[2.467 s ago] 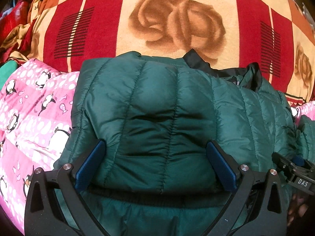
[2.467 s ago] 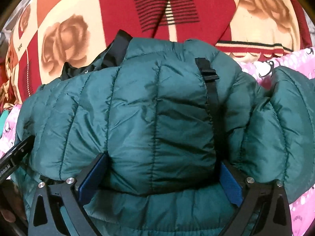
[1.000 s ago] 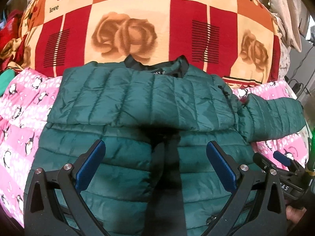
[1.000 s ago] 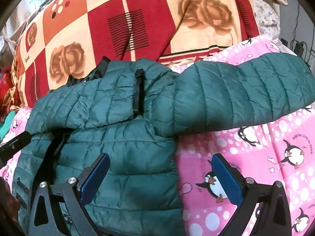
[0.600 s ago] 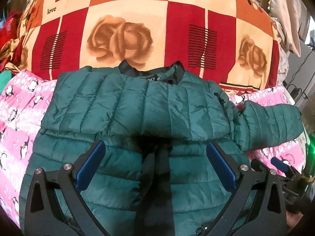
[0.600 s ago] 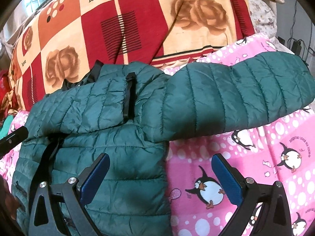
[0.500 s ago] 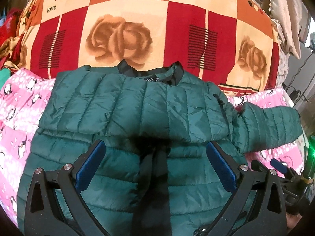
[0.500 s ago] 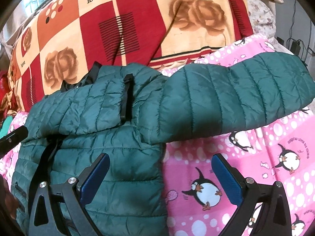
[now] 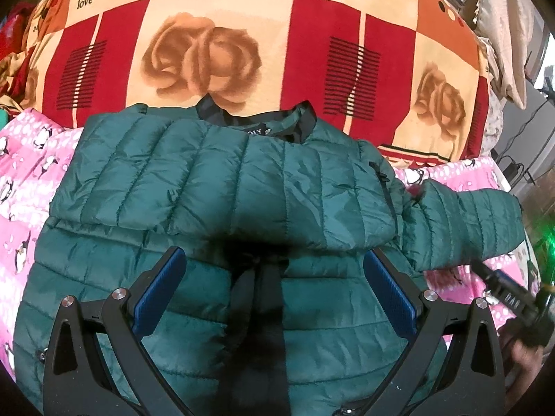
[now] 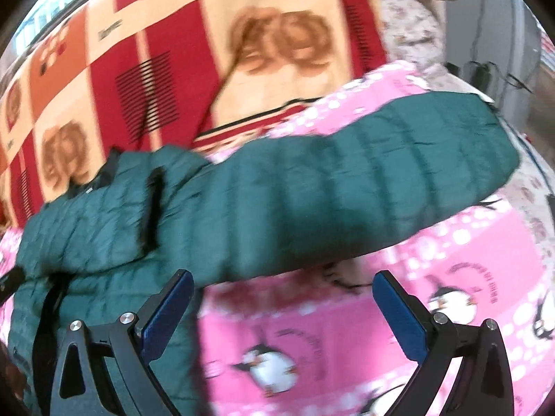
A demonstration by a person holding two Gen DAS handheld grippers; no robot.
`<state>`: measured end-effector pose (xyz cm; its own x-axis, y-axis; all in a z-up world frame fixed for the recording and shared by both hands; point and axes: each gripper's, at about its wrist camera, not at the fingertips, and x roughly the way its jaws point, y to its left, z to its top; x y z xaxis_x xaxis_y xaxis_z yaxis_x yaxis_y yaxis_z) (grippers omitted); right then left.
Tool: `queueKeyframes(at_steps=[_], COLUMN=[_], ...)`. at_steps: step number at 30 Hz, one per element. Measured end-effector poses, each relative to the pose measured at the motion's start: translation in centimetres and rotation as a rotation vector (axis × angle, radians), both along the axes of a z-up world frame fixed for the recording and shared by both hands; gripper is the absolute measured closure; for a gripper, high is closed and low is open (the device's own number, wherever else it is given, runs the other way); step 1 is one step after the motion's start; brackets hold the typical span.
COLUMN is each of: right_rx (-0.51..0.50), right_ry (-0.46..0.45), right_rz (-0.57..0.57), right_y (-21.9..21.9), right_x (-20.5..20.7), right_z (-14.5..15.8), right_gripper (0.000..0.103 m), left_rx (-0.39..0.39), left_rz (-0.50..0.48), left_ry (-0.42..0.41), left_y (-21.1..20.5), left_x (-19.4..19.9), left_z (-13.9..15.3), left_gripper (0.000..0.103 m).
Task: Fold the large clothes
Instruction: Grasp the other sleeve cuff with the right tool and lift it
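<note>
A dark green quilted puffer jacket [image 9: 222, 187] lies front-up on the bed, its black collar [image 9: 256, 121] toward the far side and one sleeve folded across its chest. The other sleeve [image 10: 364, 180] stretches out to the right over the pink sheet. My left gripper [image 9: 274, 277] hovers open above the jacket's black zipper line [image 9: 263, 312], holding nothing. My right gripper [image 10: 282, 301] is open too, over the pink sheet just below the outstretched sleeve, with its left finger [image 10: 170, 301] above the jacket's side. The right gripper's tip [image 9: 503, 294] shows at the left wrist view's right edge.
A pink penguin-print sheet [image 10: 347, 339] lies under the jacket. Behind it spreads a red, orange and cream blanket [image 9: 277, 34] with rose prints. Other fabrics are bunched at the far left [image 9: 14, 69], and pale bedding with cables sits at the far right [image 10: 468, 52].
Both grippers let go of the folded jacket and pulled back from it. The right gripper has swung right, toward the outstretched sleeve, and its view is blurred with motion.
</note>
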<state>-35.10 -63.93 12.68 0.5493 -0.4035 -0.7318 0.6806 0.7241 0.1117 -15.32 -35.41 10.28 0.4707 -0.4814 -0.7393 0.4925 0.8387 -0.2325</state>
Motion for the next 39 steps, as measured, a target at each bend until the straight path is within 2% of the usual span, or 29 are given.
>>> queueKeyframes(at_steps=[10,15,19,23,26,28,30,32,39], right_rx=[-0.037,0.010,0.062,0.067,0.034,0.025,0.020,0.005,-0.036], right_ry=[-0.042,-0.103,-0.135,-0.121,-0.148,-0.159,-0.184,-0.215,-0.262], right_rz=[-0.255,-0.366,-0.377,-0.358,-0.328,-0.305,-0.291,-0.271,-0.157], right_y=[-9.6,-14.2,-17.2,-18.4,-18.6,-18.3,-18.0,-17.4,-14.5], right_x=[-4.7,-7.1,-7.4,-6.6,-6.3,-6.4,-6.7,-7.0,-5.8], right_z=[1.7,1.5,0.6,-0.4,-0.5,-0.1,0.5,1.4,4.0], right_gripper=[0.000,0.000,0.001,0.022,0.043,0.053,0.070,0.079,0.083], left_rx=[-0.010,0.000,0.010,0.025,0.031,0.030,0.026,0.019,0.001], left_rz=[0.033,0.024,0.020,0.018,0.021,0.027,0.034,0.044,0.051], left_ry=[0.035,0.038,0.041,0.043,0.037,0.033,0.034,0.038,0.026], left_y=[0.9,0.5,0.2,0.0,0.1,0.3,0.6,0.9,2.0], left_x=[1.3,1.4,1.5,1.7,1.9,2.1,2.3,2.5,2.4], left_z=[-1.2,-1.7,-2.1,-2.5,-2.5,-2.5,-2.5,-2.4,-1.8], left_gripper=[0.001,0.001,0.001,0.001,0.001,0.001,0.001,0.001,0.001])
